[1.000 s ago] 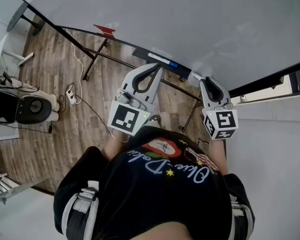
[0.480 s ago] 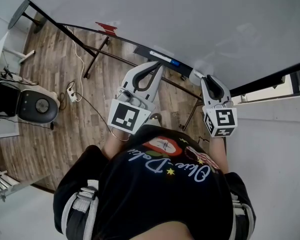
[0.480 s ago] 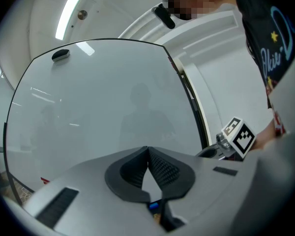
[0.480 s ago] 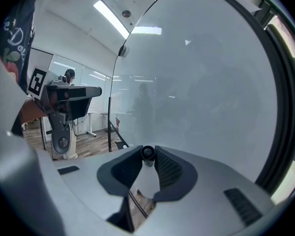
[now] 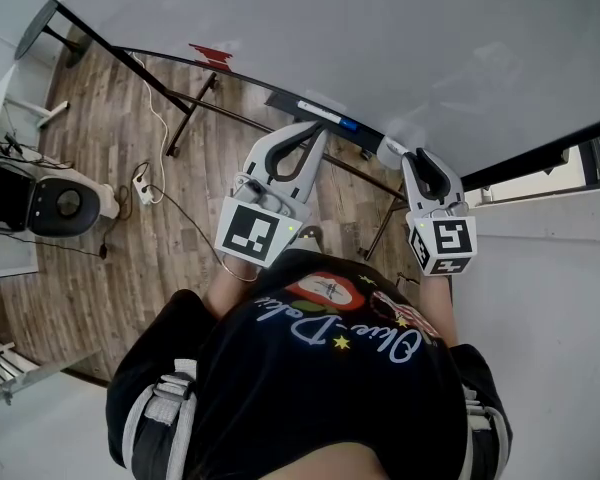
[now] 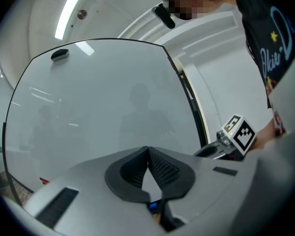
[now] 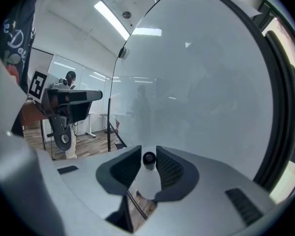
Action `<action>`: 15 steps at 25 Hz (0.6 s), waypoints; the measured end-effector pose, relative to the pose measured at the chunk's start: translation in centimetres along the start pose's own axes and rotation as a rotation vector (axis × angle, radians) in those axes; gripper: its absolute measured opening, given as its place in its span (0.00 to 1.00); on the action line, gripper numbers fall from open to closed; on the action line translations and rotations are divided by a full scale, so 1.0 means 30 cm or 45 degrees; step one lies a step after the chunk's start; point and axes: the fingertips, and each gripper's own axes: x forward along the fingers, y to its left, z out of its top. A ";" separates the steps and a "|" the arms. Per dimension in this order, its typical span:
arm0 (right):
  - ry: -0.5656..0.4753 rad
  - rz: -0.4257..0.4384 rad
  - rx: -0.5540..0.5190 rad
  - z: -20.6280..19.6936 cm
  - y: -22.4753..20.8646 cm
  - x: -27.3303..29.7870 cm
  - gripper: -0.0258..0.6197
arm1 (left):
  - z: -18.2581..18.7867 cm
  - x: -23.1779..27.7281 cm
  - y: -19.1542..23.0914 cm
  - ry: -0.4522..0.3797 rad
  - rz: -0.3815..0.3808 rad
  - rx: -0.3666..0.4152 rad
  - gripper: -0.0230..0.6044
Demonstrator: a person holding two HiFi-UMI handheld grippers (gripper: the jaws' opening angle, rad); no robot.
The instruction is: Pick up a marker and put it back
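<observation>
I stand at a whiteboard [image 5: 380, 38] with a dark pen tray [image 5: 302, 107] along its lower edge. My right gripper [image 5: 416, 156] is at the tray's right end. A marker [image 7: 148, 160] with a black end lies between its pads and shows as a white stub [image 5: 389, 151] in the head view. Its jaws have just been opening, and a thin gap shows beside the marker. My left gripper [image 5: 317, 131] points at the tray's middle, shut and empty, with its pads meeting [image 6: 147, 149]. A blue-capped marker [image 5: 347, 125] lies on the tray.
A red object [image 5: 210, 56] sits on the board's lower edge at the left. The board's black stand legs [image 5: 185, 118] reach down to the wooden floor. A power strip with a cable [image 5: 142, 188] and a black device [image 5: 40, 206] lie on the floor.
The right gripper's jaws stand slightly wider round the marker. Both grippers have stayed in place at the tray.
</observation>
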 end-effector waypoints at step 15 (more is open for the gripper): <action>-0.197 -0.043 0.065 0.169 -0.025 -0.094 0.06 | -0.016 0.001 -0.014 0.018 -0.012 -0.021 0.04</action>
